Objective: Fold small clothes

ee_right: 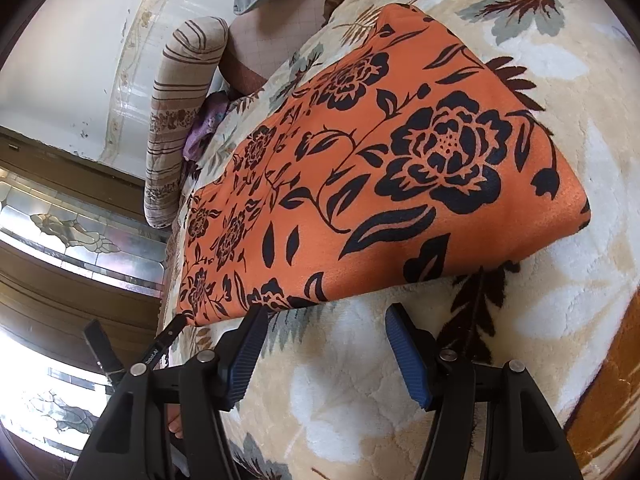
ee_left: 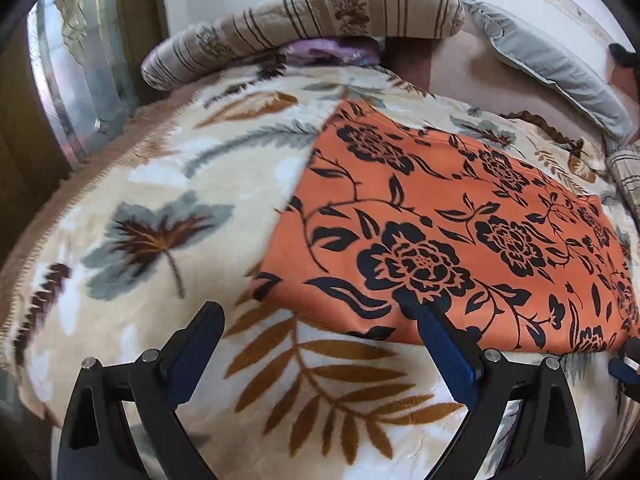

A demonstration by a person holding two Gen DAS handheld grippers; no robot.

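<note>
Cloth [ee_right: 360, 168] just beyond open right gripper [ee_right: 324, 320]

Smooth orange cloth [ee_left: 440, 216] on fleecy, plush blanket [ee_left: 160, 184].

Your left wrist camera looks steeply down past the left gripper [ee_left: 312, 316], close over the orange cloth [ee_left: 460, 216], your right wrist camera angles down behind the right gripper [ee_right: 326, 316], near the same cloth's edge, both sharing cloth and blanket [ee_left: 160, 184].

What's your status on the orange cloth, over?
Left hand-held gripper open, right hand-held gripper open, both empty at the near edge. Orange floral cloth flat on the blanket. Nothing in the way.
</note>
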